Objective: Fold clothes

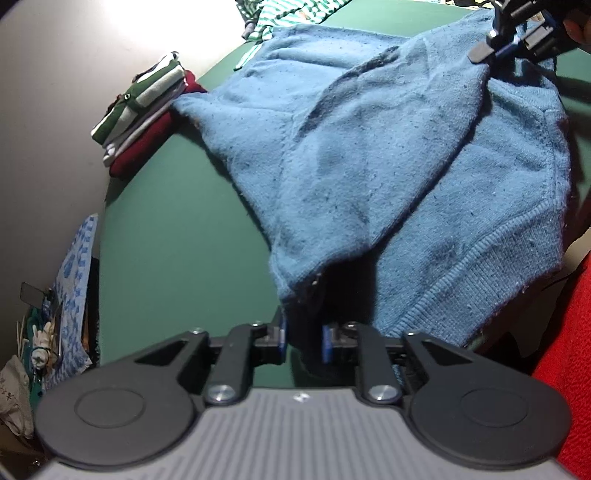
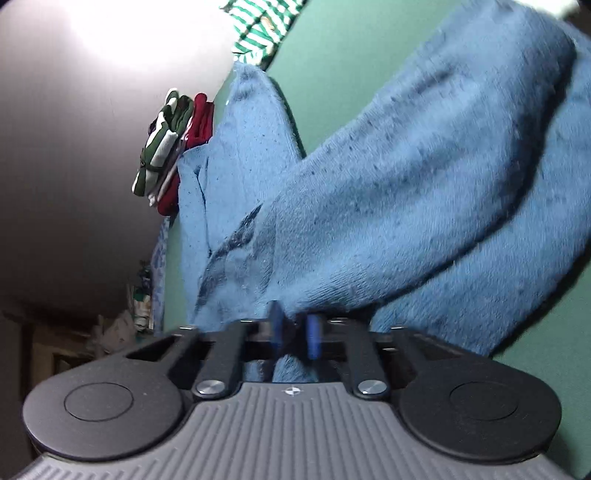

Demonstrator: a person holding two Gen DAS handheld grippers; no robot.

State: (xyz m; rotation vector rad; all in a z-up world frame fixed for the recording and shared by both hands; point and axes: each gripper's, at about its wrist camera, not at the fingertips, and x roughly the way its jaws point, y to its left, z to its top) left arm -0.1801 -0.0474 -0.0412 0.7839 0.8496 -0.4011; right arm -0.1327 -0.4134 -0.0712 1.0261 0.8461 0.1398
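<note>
A blue knit sweater (image 1: 369, 155) lies rumpled on the green table (image 1: 177, 240), its ribbed hem toward me on the right. In the left wrist view my left gripper (image 1: 306, 334) is at the sweater's near edge, shut on a dark fold of it that runs down between the blue pads. My right gripper (image 1: 480, 53) shows at the sweater's far right corner, pinching fabric there. In the right wrist view the right gripper (image 2: 294, 332) is shut on the sweater (image 2: 406, 192), with a lifted fold rising away from the pads.
A stack of folded clothes (image 1: 144, 110), green-striped over red, sits at the table's left edge beside the sweater. A green-and-white striped garment (image 1: 288, 14) lies at the far end. A patterned blue cloth (image 1: 74, 280) hangs off the left side. Red fabric (image 1: 569, 350) fills the right.
</note>
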